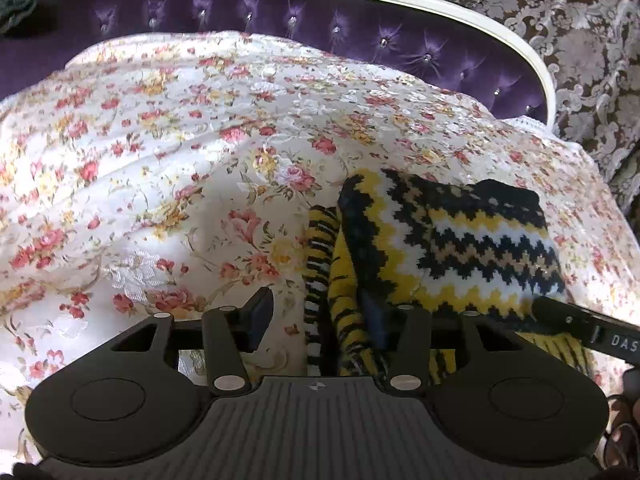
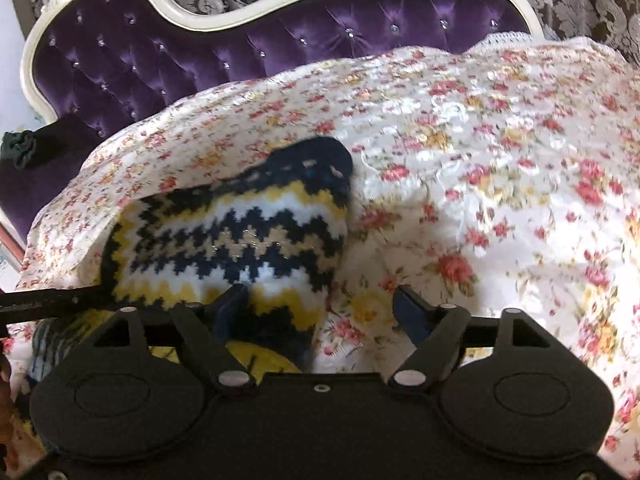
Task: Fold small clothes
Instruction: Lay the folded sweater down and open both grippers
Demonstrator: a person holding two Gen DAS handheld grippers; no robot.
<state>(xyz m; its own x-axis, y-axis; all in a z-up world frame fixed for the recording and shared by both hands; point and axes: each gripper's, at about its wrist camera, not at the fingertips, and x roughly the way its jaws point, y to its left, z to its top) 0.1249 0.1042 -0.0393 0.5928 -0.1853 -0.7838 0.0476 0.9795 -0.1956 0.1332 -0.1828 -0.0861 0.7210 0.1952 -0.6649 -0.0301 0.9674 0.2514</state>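
Two grippers, both mine | left gripper [image 1: 320, 312] jaws apart, astride the zigzag knit sweater's [image 1: 448, 240] striped edge | right gripper [image 2: 320, 304] spread wide over its hem (floral bedspread [image 1: 160, 140] underneath)

A home bedroom or sitting room, a floral bedspread [image 1: 168, 128] lying over a tufted purple velvet headboard [image 2: 132, 60] with a curved cream frame [image 2: 36, 40], ornate brown damask curtains [image 1: 580, 32] hanging behind.
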